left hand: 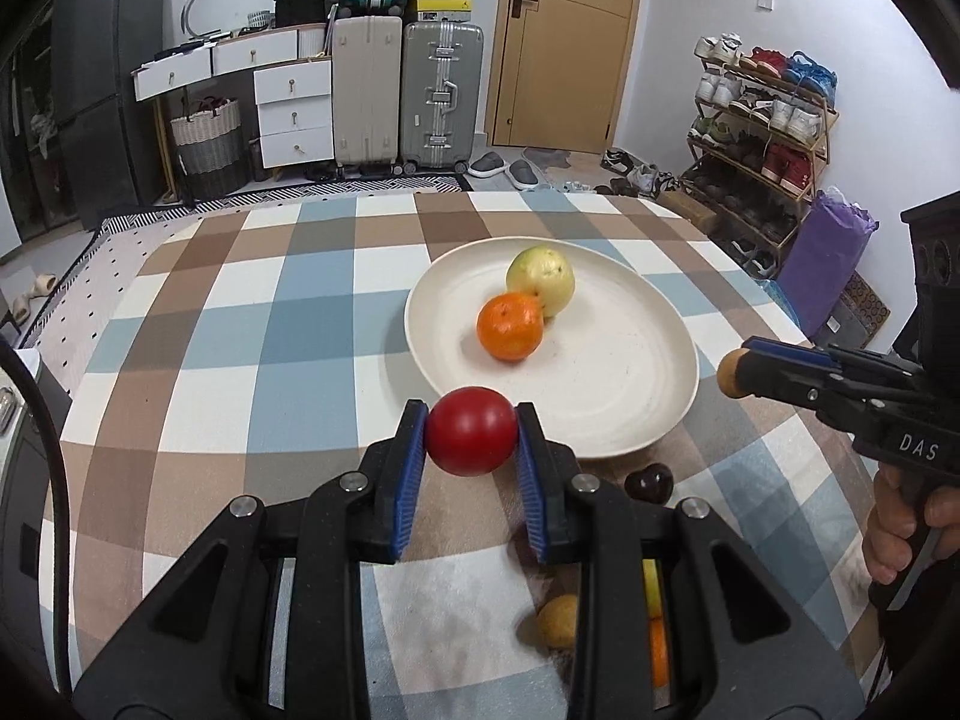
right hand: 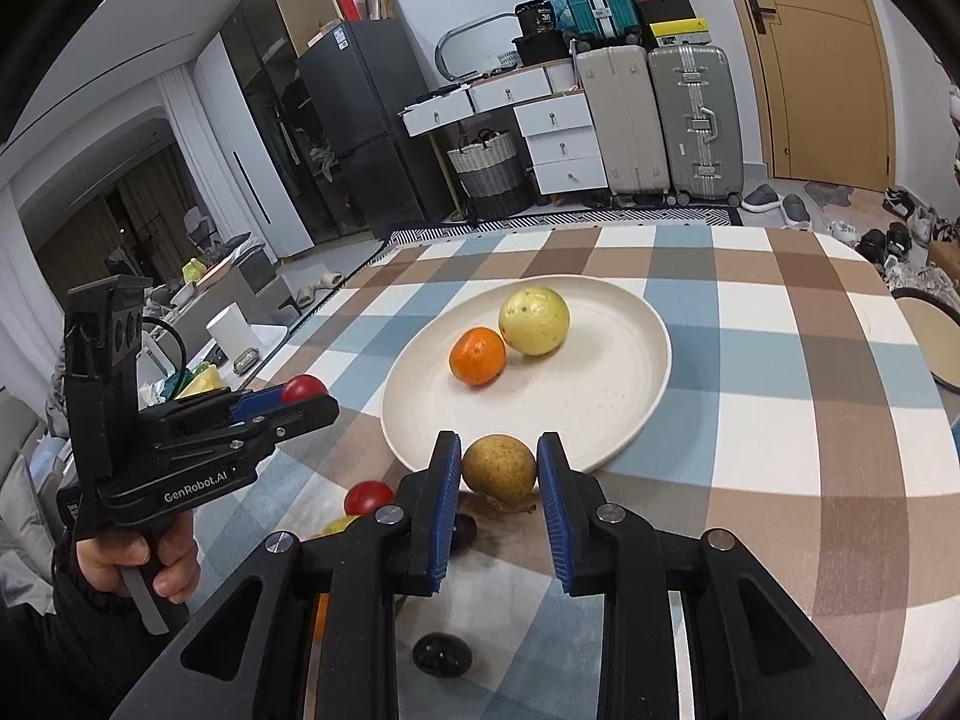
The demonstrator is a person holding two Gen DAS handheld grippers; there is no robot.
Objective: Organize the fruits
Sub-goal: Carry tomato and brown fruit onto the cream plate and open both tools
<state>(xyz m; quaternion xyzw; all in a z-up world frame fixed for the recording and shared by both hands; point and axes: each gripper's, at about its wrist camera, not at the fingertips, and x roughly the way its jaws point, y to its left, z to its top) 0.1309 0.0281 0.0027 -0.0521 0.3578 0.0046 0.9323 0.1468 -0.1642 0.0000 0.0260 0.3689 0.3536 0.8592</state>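
My left gripper (left hand: 471, 432) is shut on a red tomato (left hand: 471, 431) and holds it above the table, just short of the near rim of the white plate (left hand: 630, 396). An orange (left hand: 510, 326) and a pale yellow-green fruit (left hand: 540, 281) lie on the plate. My right gripper (right hand: 499, 468) is shut on a small brown fruit (right hand: 499, 467) near the plate's near rim (right hand: 600, 420). The right gripper shows from the side in the left wrist view (left hand: 735, 375). The left gripper with its tomato shows in the right wrist view (right hand: 303, 390).
Loose fruits lie on the checked tablecloth below the grippers: a dark plum (left hand: 648, 480), a brown fruit (left hand: 558, 621), a second red tomato (right hand: 367, 498) and a dark fruit (right hand: 441, 653). Yellow and orange fruits are partly hidden behind my fingers. Suitcases and a shoe rack stand beyond the table.
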